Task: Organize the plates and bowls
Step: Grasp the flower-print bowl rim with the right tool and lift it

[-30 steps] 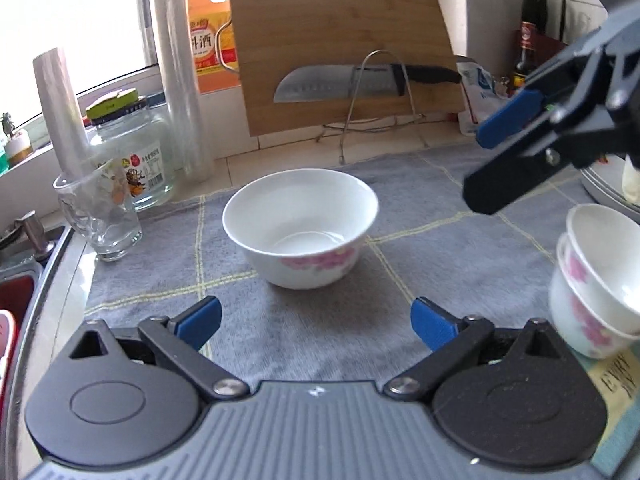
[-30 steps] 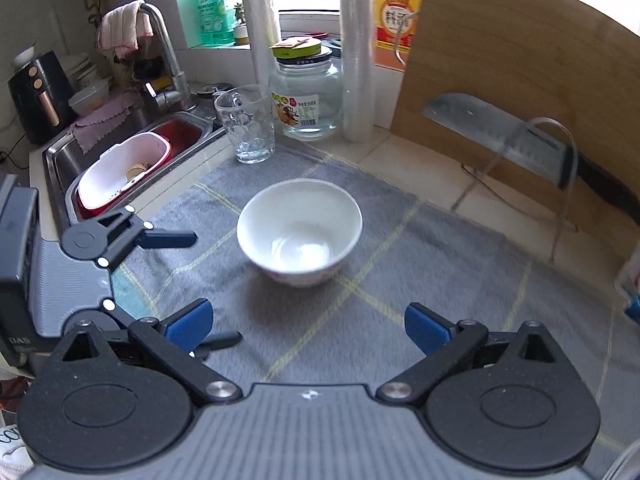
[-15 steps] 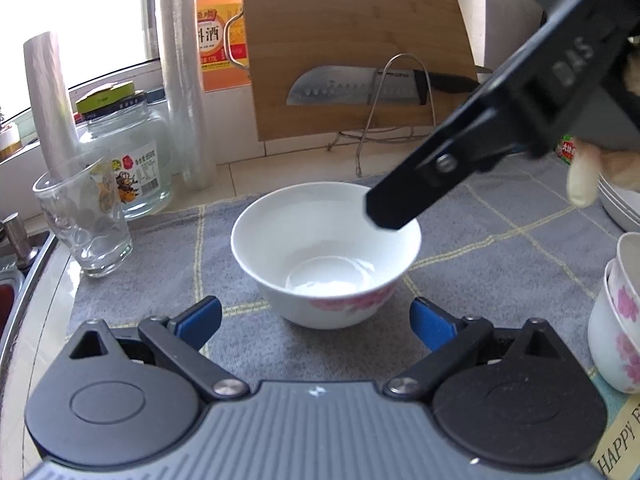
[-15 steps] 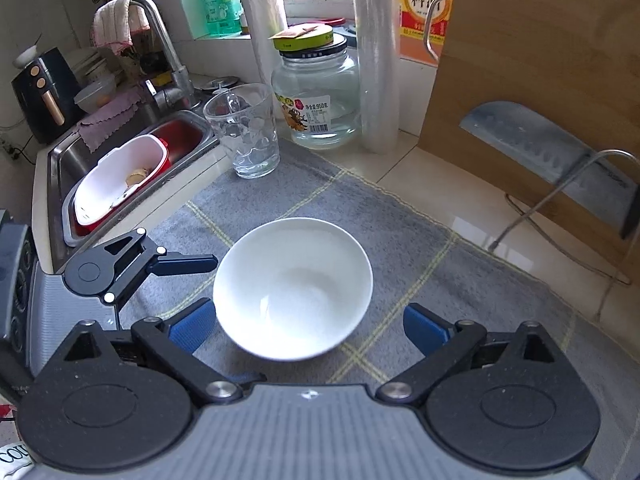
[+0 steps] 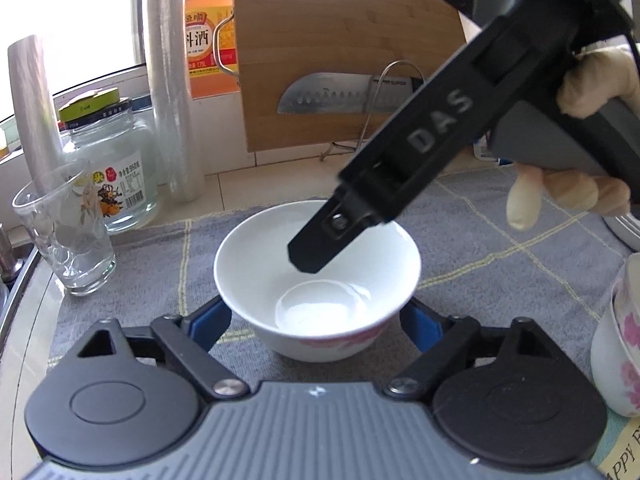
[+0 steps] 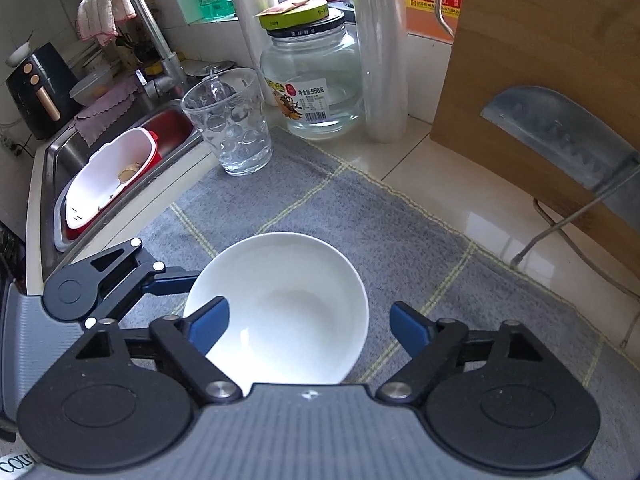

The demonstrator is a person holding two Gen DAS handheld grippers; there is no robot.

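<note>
On grey mat, bowl between left tool fingers.

- Grey checked mat covers counter
- Glass mug at mat's edge, just beside lidded glass jar
- Knife racked against upright cutting board
- Red-and-white tub in sink

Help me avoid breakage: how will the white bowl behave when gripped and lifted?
Likely rigid, breakable: the white bowl looks like glazed ceramic. Its glossy curved sides may slip. Upright on the grey mat, it probably won't roll.
</note>
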